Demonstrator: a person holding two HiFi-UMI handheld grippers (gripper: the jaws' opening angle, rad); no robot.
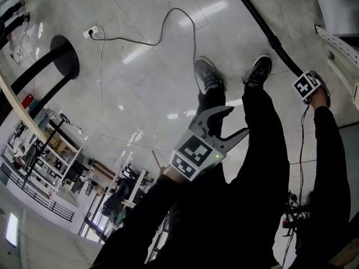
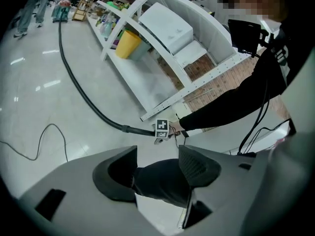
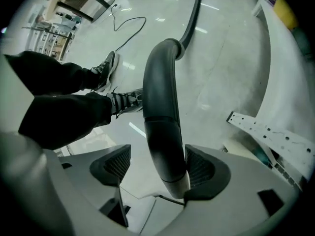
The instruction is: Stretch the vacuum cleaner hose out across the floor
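Because the vacuum hose [image 3: 160,107] trails away across the floor [image 3: 221,58], its stiff end sits loose between the spread jaws of your right gripper [image 3: 155,163], seemingly held low for laying down. Your left gripper [image 2: 157,161] waits with jaws spread, empty.

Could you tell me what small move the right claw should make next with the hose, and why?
Probably draw the right claw straight back off the hose. Its jaws stand apart, with a gap beside one pad, so nothing grips the hose end, and the hose already runs far across the floor.
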